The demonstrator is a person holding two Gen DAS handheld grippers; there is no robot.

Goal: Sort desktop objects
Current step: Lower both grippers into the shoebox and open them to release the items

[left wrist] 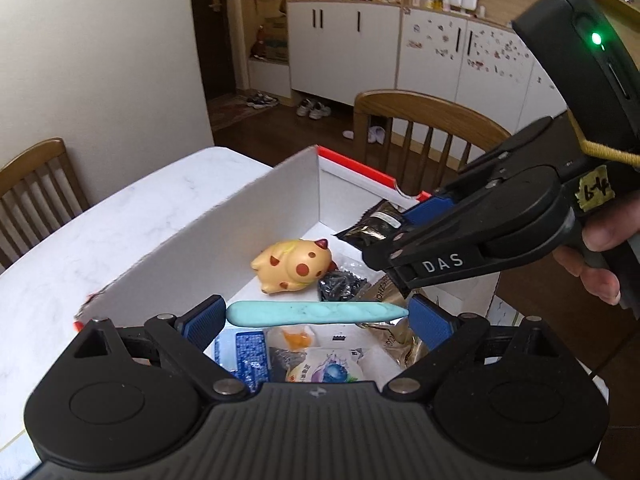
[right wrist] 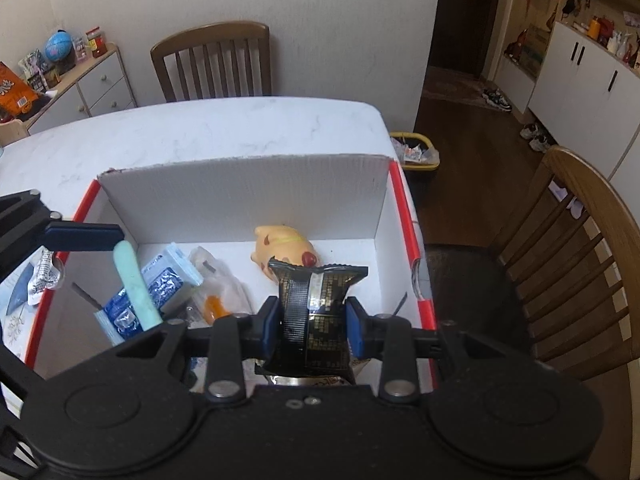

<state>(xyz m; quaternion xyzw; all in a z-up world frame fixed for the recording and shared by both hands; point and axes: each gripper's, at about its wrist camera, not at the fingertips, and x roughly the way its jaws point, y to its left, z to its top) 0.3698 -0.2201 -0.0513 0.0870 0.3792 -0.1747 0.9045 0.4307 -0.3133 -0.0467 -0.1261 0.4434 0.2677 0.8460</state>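
A white cardboard box (left wrist: 224,232) with red edges stands on the marble table; it also shows in the right wrist view (right wrist: 240,196). My left gripper (left wrist: 316,314) is shut on a long teal stick (left wrist: 316,313) lengthwise, above the box; the stick shows in the right wrist view (right wrist: 134,284). My right gripper (right wrist: 312,320) is shut on a black snack packet (right wrist: 316,304), over the box's right part; the packet shows in the left wrist view (left wrist: 376,226). A yellow spotted pig toy (left wrist: 294,266) lies inside the box, also in the right wrist view (right wrist: 286,250).
Inside the box lie blue packets (right wrist: 160,284), a clear bag with an orange piece (right wrist: 216,304) and a black crinkled packet (left wrist: 342,286). Wooden chairs stand behind the table (right wrist: 212,60) and on its right (right wrist: 576,248). A yellow bin (right wrist: 416,152) stands on the floor.
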